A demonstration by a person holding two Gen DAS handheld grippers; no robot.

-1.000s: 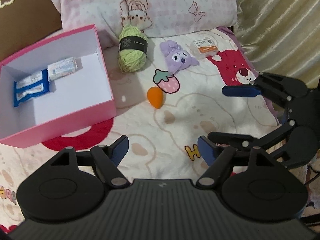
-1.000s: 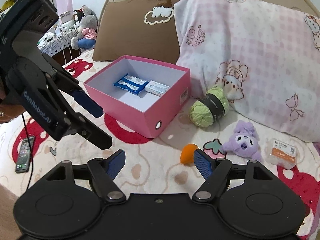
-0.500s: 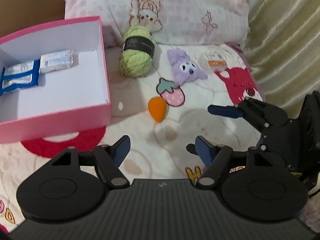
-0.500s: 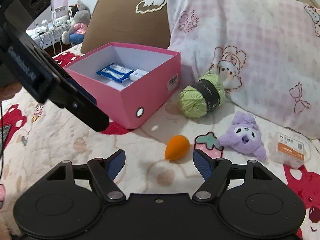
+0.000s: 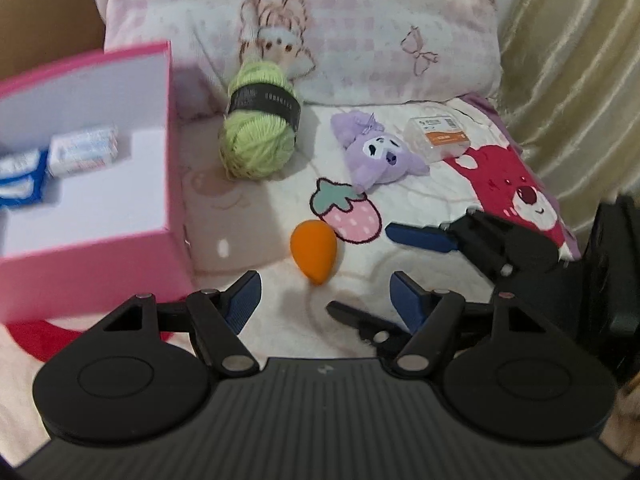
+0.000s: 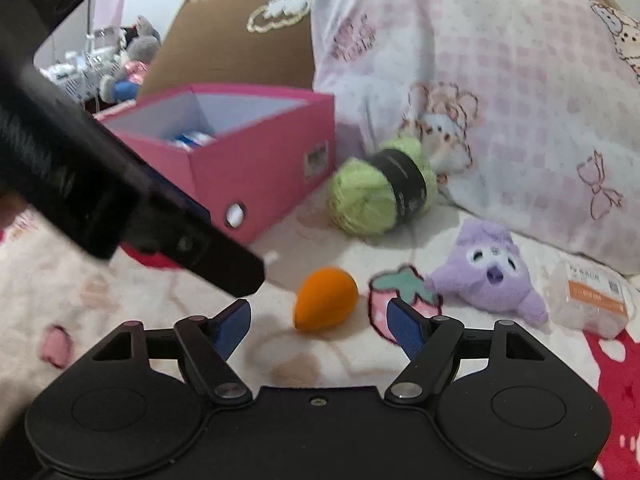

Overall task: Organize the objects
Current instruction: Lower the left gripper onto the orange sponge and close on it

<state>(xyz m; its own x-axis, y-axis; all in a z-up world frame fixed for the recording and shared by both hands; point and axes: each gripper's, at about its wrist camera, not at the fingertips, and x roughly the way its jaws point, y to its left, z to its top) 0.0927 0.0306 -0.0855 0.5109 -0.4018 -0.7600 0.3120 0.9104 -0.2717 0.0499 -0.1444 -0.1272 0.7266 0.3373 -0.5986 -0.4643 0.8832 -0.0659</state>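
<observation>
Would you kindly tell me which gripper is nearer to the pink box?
Left. The left gripper sits just off the box's near right corner. The right gripper is farther away, with the left one between it and the box.

Pink box (image 5: pixel 92 264) left of frame, open, packets (image 5: pixel 82 152) inside. Green yarn (image 5: pixel 258 128) upper centre, black band, against pillow. Purple plush (image 5: pixel 380 156) right of it. Clear pack (image 5: pixel 438 140) beside plush. Orange sponge (image 5: pixel 314 250) centre, lying alone on bed.
</observation>
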